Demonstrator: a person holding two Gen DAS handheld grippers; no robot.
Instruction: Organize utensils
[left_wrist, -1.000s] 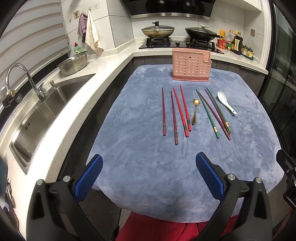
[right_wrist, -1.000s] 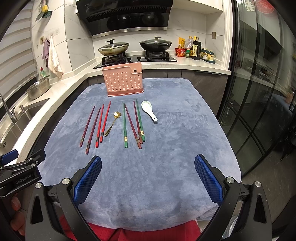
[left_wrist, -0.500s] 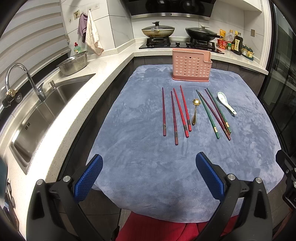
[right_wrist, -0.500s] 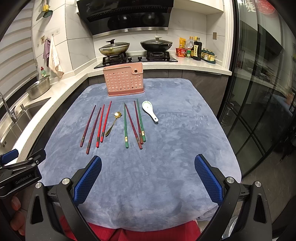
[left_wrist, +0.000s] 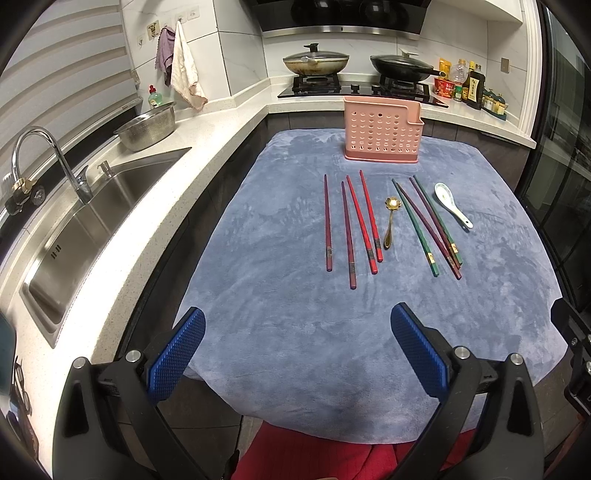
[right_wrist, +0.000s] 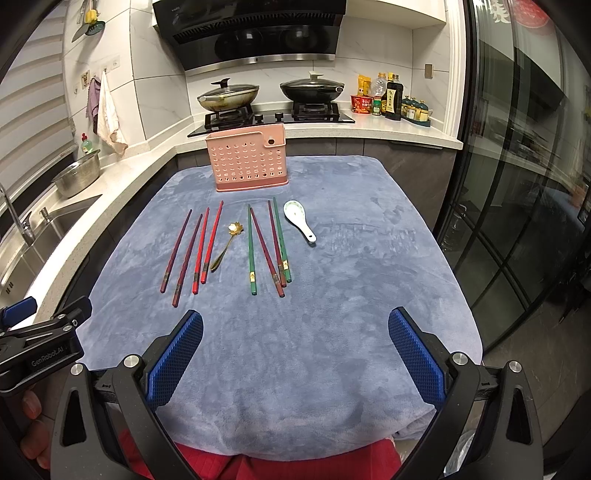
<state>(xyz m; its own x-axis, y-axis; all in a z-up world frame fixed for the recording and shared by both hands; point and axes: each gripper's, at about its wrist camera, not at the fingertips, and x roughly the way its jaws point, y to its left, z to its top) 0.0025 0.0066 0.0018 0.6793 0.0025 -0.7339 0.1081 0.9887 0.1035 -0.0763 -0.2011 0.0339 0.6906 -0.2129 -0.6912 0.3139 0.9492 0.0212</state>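
A pink perforated utensil holder (left_wrist: 382, 134) (right_wrist: 249, 162) stands at the far end of the blue-grey cloth (left_wrist: 332, 314). In front of it lie several red and maroon chopsticks (left_wrist: 364, 221) (right_wrist: 201, 245), a gold spoon (left_wrist: 389, 221) (right_wrist: 225, 245), several green and maroon chopsticks (left_wrist: 428, 225) (right_wrist: 271, 245), and a white ceramic spoon (left_wrist: 452, 205) (right_wrist: 299, 219). My left gripper (left_wrist: 297, 349) is open and empty over the near edge. My right gripper (right_wrist: 295, 349) is open and empty, also near the front.
A steel sink (left_wrist: 85, 229) with faucet and a colander (left_wrist: 147, 127) lie on the left counter. A stove with two lidded pans (right_wrist: 269, 92) and bottles (right_wrist: 388, 98) stand behind. Glass doors (right_wrist: 517, 221) are to the right.
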